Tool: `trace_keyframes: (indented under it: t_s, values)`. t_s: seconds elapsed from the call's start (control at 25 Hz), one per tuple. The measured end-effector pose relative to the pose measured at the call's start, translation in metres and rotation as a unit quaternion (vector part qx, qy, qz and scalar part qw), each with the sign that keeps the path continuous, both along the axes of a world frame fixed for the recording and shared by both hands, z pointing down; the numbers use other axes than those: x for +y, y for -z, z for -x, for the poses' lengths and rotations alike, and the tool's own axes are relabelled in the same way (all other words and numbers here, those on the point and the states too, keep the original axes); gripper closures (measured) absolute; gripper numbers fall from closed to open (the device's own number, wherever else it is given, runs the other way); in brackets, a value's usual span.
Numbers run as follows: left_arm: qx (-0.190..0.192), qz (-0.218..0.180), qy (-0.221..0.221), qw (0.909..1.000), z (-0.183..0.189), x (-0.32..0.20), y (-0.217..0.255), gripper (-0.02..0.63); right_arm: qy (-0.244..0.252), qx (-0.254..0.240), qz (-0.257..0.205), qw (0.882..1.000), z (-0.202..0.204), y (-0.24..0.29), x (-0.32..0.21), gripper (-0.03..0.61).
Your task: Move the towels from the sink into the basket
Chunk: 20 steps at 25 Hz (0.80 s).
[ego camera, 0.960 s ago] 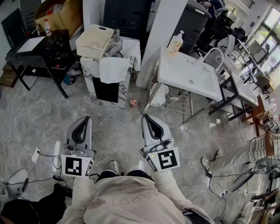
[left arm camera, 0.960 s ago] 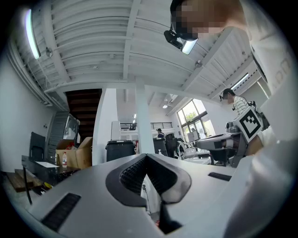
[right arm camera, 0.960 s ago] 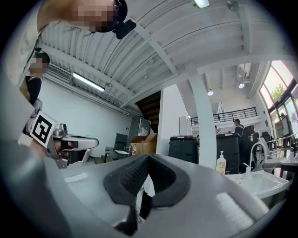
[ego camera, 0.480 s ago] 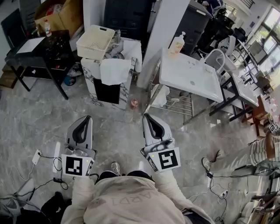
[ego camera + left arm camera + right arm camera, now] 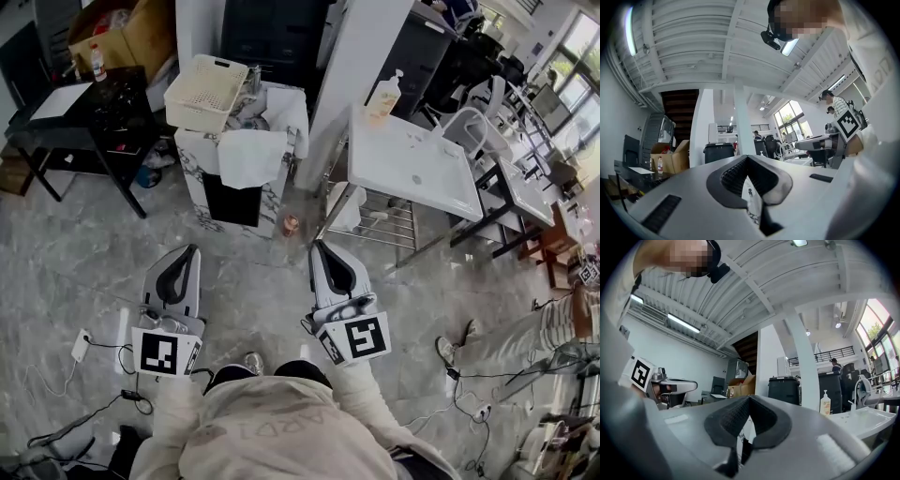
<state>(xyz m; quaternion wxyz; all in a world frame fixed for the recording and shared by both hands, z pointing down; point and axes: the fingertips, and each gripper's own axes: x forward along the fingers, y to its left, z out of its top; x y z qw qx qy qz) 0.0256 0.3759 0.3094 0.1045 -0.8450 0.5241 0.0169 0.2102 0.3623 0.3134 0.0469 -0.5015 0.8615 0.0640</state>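
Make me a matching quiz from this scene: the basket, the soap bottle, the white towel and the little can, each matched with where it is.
Things:
1 basket
2 soap bottle
3 white towel
4 can

Places:
A on the floor, between cabinet and sink
B at the sink's back edge
C on top of the cabinet
D draped down the cabinet's front

Pairs: 1-C, 2-B, 3-D, 4-A

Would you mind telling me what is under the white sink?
Under the sink stands a wire rack with a white cloth hanging at its left end. The sink covers whatever lies further back on the rack.
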Motion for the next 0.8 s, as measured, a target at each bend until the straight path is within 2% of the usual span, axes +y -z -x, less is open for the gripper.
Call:
trace_keyframes:
  t_s: [0.44, 0.8]
  values:
    - [0.007, 0.012, 0.004, 0.9999, 0.023, -0.040, -0.015, 0.612, 0.002, 0.012, 0.003, 1.000, 0.022, -0.011, -0.040, 0.568]
    - [0.010, 0.007, 0.028, 0.9995, 0.036, -0.100, -0.014, 0.612, 0.020, 0.005, -0.001, 1.000, 0.030, -0.012, -0.113, 0.568]
